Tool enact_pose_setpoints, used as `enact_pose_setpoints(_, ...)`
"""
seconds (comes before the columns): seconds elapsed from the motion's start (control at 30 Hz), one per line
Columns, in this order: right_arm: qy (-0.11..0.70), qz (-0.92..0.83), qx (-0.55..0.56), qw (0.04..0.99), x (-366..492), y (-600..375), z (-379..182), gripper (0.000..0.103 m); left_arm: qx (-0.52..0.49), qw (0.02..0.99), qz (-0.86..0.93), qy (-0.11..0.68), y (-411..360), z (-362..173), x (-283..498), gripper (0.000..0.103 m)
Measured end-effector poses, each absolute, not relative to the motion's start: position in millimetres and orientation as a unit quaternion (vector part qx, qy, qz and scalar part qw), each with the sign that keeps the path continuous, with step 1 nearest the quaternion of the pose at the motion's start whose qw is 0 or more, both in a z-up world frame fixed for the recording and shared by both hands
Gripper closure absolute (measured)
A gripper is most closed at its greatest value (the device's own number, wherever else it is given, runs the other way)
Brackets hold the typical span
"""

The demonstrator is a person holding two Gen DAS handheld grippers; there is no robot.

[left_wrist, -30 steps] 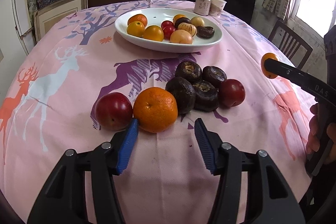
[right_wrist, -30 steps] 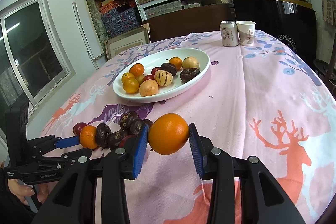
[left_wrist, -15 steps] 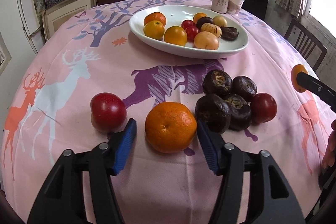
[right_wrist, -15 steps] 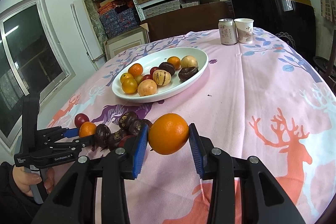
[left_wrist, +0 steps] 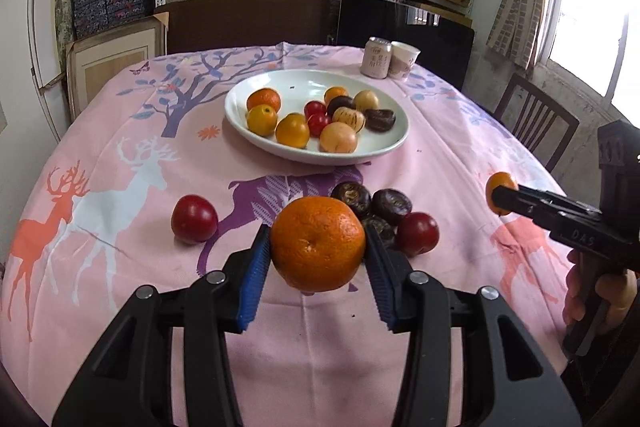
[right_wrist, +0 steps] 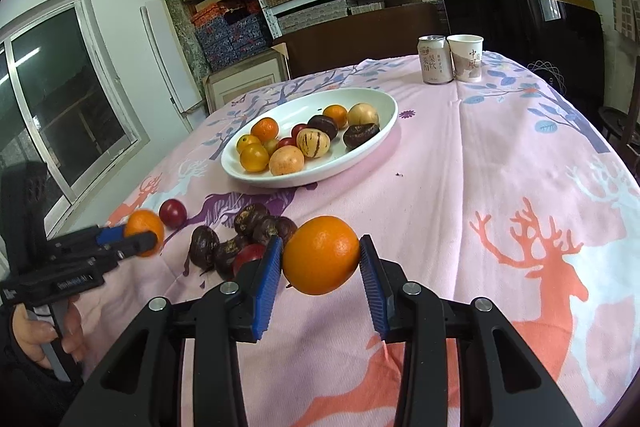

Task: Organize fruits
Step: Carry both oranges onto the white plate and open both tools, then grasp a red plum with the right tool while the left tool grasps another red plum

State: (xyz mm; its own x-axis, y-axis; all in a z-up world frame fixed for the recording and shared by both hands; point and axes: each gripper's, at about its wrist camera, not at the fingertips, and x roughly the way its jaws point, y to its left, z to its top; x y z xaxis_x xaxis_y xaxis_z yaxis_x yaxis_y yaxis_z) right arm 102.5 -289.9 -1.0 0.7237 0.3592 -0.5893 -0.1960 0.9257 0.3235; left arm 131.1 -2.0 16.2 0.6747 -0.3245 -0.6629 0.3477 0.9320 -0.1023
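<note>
Two oranges hang above my bench: my left gripper is closing its fingers on a round mandarin, stem dimple facing the camera; my right gripper pinches another orange, short of the plate.

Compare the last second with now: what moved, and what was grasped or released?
The left hand-held gripper closed on the tangerine and lifted it off the tablecloth; its jaws are closing. The right hand-held gripper kept its orange. Plate and loose fruit stayed put.
</note>
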Motion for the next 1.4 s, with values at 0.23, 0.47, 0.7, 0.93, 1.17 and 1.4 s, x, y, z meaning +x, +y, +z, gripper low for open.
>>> enact_pose_setpoints(0.23, 0.318, 0.153, 0.110, 0.929, 134.6, -298.9, 42.2, 0.063, 0.011, 0.913, -0.201, 0.356, -17.5, 47.5, 192.3, 0.058)
enact_pose_setpoints(0.47, 0.331, 0.147, 0.074, 0.929, 226.9, -273.6, 42.4, 0.063, -0.022, 0.902, -0.193, 0.386, -50.2, 40.8, 308.8, 0.057)
enact_pose_setpoints(0.7, 0.347, 0.145, 0.068, 0.924, 275.2, -256.5, 17.7, 0.047, -0.057, 0.892, -0.179, 0.411, -58.5, 16.3, 369.3, 0.047)
enact_pose_setpoints(0.93, 0.331, 0.143, 0.068, 0.930, 241.9, -261.3, 31.7, 0.042, -0.090, 0.908, -0.174, 0.371, -19.8, 45.0, 317.6, 0.025)
enact_pose_setpoints(1.17, 0.354, 0.177, 0.056, 0.917, 163.1, -252.1, 18.0, 0.036, -0.089, 0.912, -0.186, 0.355, 17.5, 30.3, 213.3, 0.011)
enact_pose_setpoints(1.4, 0.383, 0.190, 0.048, 0.903, 115.8, -232.8, -4.9, 0.036, -0.067, 0.918, -0.167, 0.354, 38.1, -2.5, 147.2, 0.011)
